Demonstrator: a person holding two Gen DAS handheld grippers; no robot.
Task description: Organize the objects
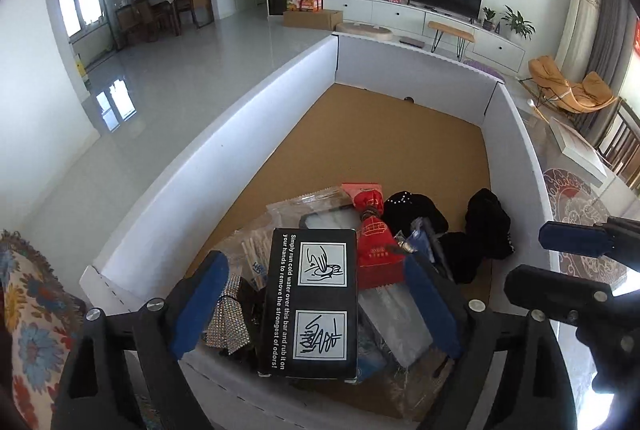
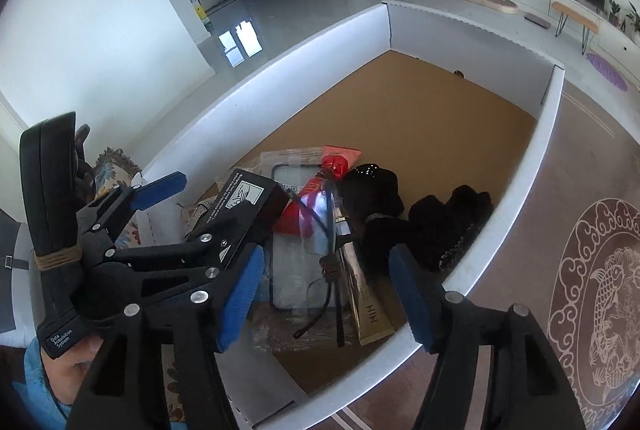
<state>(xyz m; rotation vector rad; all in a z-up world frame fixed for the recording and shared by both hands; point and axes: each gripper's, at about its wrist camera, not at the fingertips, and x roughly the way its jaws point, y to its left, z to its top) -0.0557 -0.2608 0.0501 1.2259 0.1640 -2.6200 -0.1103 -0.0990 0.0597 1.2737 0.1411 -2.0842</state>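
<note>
Item: black printed box (image 1: 308, 304), lettered in white with two hand-washing diagrams. It lies on top of the heap at the near end of a white-walled bin (image 1: 224, 134) with a brown cardboard floor. Its long axis runs straight away from the left gripper (image 1: 316, 304), in line with the fingers.

Left gripper: spread wide, blue pads (image 1: 200, 304) flanking the box on both sides. A gap shows at each side, so nothing is gripped. It is the nearer gripper; the box sits directly between its fingers, and the move appears to turn on closing across the box's short width.

Right gripper (image 2: 326, 294): likewise spread and empty, over the near right part of the heap, above a clear phone case (image 2: 298, 270) and a gold-and-black pack (image 2: 372, 310). The box lies to its left, beyond the left gripper's frame.

Surrounding heap:
- rhinestone-covered piece (image 1: 230, 314), left of the box, touching it
- clear bag of pale sticks (image 1: 254, 250), behind that
- red packet (image 1: 374, 246), just right of the box
- black cloth items (image 1: 480, 230), further right, near the right wall
- far half of the bin floor, bare

Obscured:
- underside of the box and what it rests on
- the box's near end, partly cut off by the bin's near wall in the left view
- contents of the heap's lower layers, overlapped and hard to identify
- whether the left pads touch the items beneath
</note>
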